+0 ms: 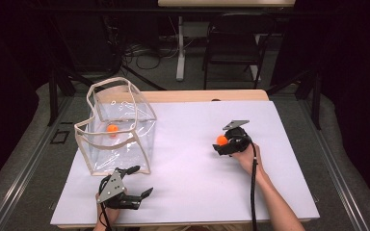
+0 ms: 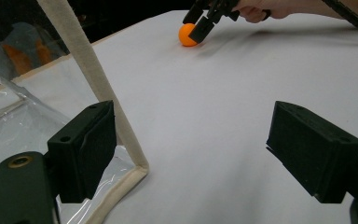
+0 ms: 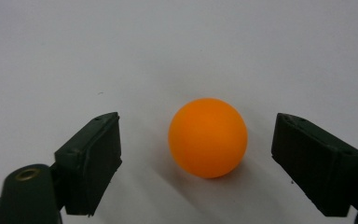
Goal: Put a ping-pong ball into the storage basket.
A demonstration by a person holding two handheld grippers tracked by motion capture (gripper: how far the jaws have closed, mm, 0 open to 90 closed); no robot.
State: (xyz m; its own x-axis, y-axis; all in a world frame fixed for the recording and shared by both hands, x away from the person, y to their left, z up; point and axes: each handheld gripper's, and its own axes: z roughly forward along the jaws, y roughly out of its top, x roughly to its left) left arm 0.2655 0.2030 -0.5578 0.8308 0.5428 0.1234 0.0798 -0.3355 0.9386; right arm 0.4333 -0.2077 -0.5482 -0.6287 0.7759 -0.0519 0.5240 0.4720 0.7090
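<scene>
Orange against the white worktop (image 1: 183, 159), the free ball (image 3: 208, 137) lay between the jaws of our right tool (image 1: 225, 144), with clear gaps on both sides: the jaws were not yet pressing on it, so the tool was released, not grasping. In the high view this ball (image 1: 221, 140) sat right of the worktop's middle, well apart from the clear plastic bag (image 1: 118, 127) with cream fabric trim that stood open-topped at the left. A second orange ball (image 1: 112, 129) already lay inside that bag. Our left tool (image 1: 132, 195) rested near the worktop's front edge, just beside the bag's near corner, its jaws spread wide and holding nothing; its own view showed the bag's trim (image 2: 98, 88) passing by the left jaw without being gripped.

We judged the step in hand to be the pinch on the free ball, presumably for transfer into the bag. To do it well, we would centre the ball, since it sat a little nearer the right jaw in the right gripper view; an off-centre squeeze could roll it away. We would keep the jaws low, at the ball's widest girth, close slowly and evenly, and lift only once both pads bore on it. A smooth, light sphere would likely slip under hasty or slanted pressure.
</scene>
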